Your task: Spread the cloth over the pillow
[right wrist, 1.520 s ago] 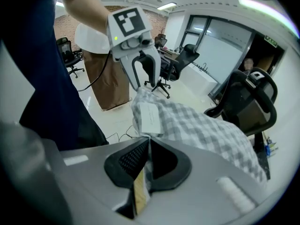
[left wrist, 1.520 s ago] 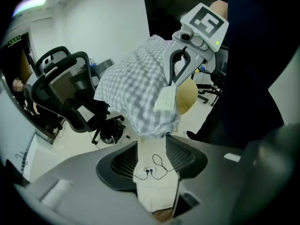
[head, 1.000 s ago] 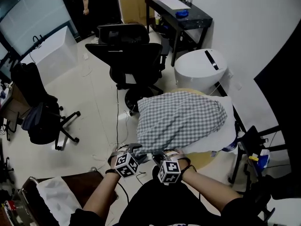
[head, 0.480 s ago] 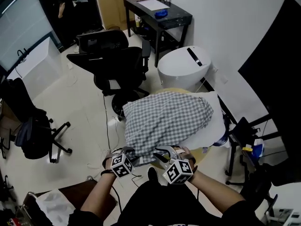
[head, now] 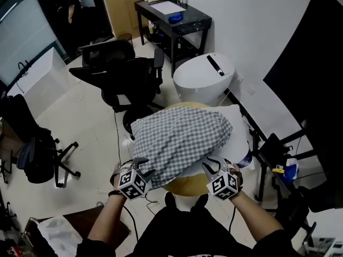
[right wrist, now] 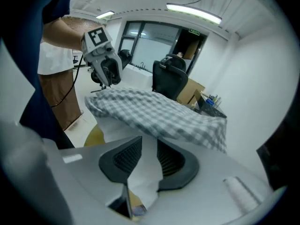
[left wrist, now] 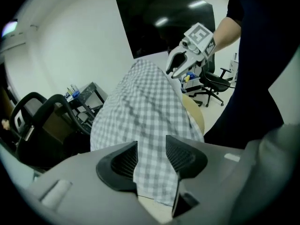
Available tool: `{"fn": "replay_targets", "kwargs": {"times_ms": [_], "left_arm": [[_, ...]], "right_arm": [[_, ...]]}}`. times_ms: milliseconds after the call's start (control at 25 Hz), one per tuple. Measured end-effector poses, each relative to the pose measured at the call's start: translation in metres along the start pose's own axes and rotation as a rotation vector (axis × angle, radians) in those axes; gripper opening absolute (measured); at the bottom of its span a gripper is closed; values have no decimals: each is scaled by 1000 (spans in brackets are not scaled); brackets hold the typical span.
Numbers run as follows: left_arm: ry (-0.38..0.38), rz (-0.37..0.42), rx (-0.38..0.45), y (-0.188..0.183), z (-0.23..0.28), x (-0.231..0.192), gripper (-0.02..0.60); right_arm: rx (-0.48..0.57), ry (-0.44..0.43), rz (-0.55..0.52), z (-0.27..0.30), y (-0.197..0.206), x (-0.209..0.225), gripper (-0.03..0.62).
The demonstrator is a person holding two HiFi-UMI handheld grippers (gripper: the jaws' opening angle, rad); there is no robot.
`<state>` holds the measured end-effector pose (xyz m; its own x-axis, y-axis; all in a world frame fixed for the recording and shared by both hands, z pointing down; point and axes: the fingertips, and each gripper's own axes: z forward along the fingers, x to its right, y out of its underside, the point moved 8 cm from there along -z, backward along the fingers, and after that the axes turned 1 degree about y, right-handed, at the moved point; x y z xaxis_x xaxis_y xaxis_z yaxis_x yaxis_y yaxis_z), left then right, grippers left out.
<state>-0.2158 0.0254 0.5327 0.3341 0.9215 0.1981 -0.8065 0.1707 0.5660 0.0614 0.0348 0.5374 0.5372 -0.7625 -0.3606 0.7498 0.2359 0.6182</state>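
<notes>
Checked cloth (head: 179, 143) on pillow (head: 242, 138); cover incomplete.
Head view: both lie on the round tabletop (head: 187, 185), with white pillow bare at right. Left gripper view: left gripper (left wrist: 151, 161) spread, cloth corner in the gap, unpinched. Right gripper view: right gripper (right wrist: 149, 158) jaws just opened, pillow edge between; advise pinching the hem and drawing it rightward.

Pillow (head: 240, 137) is mostly buried under the cloth (head: 177, 141); only its white right and near edges show. Round table (head: 187, 185) below shows as a yellow sliver. Bits on the black desk (head: 179, 21) are too small to ID. Person (head: 63, 1) top-left is cut by the frame. Can't tell if my left gripper (left wrist: 151, 156) touches the cloth corner.
</notes>
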Motion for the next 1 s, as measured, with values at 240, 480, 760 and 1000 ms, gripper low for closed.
{"fn": "replay_targets", "kwargs": {"times_ms": [240,480,760,1000], "left_arm": [[-23,-40,-50,-32,32,-29,178],[-13,-133,-104,-19,56,-30,178],[-26,-134,-128,-21,59,-32,178],[-24,-147,-147,-20,62,-32,178]], "right_arm": [[-70,15,57,14,33,26,145],[-77,-2,62,34,34,31,164],[-47,4,97,38,33,38,97],[-15,28,116,16,32,49,15]]}}
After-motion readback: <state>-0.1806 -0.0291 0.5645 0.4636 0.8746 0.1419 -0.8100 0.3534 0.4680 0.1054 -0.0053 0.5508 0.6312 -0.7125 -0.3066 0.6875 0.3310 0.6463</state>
